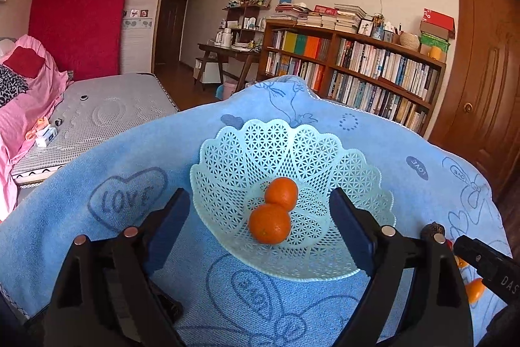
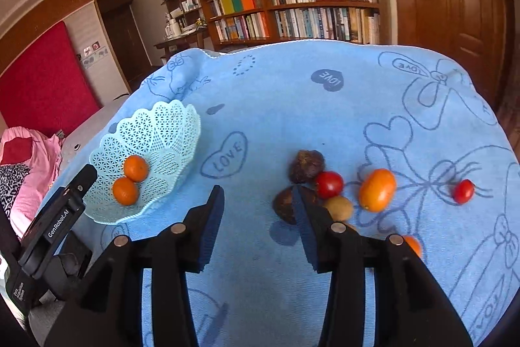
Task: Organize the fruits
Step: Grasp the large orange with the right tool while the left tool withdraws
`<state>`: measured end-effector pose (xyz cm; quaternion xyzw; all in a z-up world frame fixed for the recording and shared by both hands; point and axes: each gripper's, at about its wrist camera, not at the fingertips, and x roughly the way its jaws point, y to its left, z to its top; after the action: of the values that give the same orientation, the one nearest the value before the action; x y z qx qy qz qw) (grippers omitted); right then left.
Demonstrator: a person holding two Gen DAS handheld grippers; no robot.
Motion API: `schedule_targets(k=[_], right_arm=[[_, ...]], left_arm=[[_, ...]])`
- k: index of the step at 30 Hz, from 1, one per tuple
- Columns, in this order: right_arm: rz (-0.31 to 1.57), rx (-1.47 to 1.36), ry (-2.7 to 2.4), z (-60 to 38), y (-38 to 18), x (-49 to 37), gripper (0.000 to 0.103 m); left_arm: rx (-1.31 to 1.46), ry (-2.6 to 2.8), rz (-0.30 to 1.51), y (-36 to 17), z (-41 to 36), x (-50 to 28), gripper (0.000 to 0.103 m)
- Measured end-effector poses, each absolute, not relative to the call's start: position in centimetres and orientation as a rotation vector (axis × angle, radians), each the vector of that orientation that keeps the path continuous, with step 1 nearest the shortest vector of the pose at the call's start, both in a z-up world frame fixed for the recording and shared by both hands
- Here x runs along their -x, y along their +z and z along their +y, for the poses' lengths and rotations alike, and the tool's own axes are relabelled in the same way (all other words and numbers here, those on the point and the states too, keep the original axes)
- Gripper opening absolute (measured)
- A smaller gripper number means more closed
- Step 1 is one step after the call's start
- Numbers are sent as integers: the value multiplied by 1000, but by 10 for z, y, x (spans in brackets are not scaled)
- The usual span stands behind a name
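Both hand-held grippers gape wide and empty: the left hand-held gripper [image 1: 260, 223] frames the lattice basket [image 1: 357, 171] holding two oranges [image 1: 269, 224]. The right hand-held gripper [image 2: 256, 213] nears the dark fruit [image 2: 284, 208], possibly a chestnut; crowded tomato [image 2: 329, 184] may roll toward the surface's right edge

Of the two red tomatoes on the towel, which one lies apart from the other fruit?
The small red tomato far right on the blue towel lies alone. The other red tomato sits in the cluster, against the dark brown fruit.
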<state>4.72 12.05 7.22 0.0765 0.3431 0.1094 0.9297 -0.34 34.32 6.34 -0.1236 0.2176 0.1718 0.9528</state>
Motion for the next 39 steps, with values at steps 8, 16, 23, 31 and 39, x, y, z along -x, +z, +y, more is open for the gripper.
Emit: schedule_targets(k=[8,16,23,31,39], right_arm=[[672,-218,114,56,72,-34,54],[709,-227,79,20,57,-26,57],[760,-198,118,27,40,-24,58],[808,-150,127,37,27,-29,58],[817,-137,122,33,21,-33,46]], left_arm=[[181,307,426,64,323,5,92],[166,309,422,62,319,6,92],[106,301,407,61,307,8,92],[83,285,416,65,302,8,92],[36,223,436,76,289,7,93]])
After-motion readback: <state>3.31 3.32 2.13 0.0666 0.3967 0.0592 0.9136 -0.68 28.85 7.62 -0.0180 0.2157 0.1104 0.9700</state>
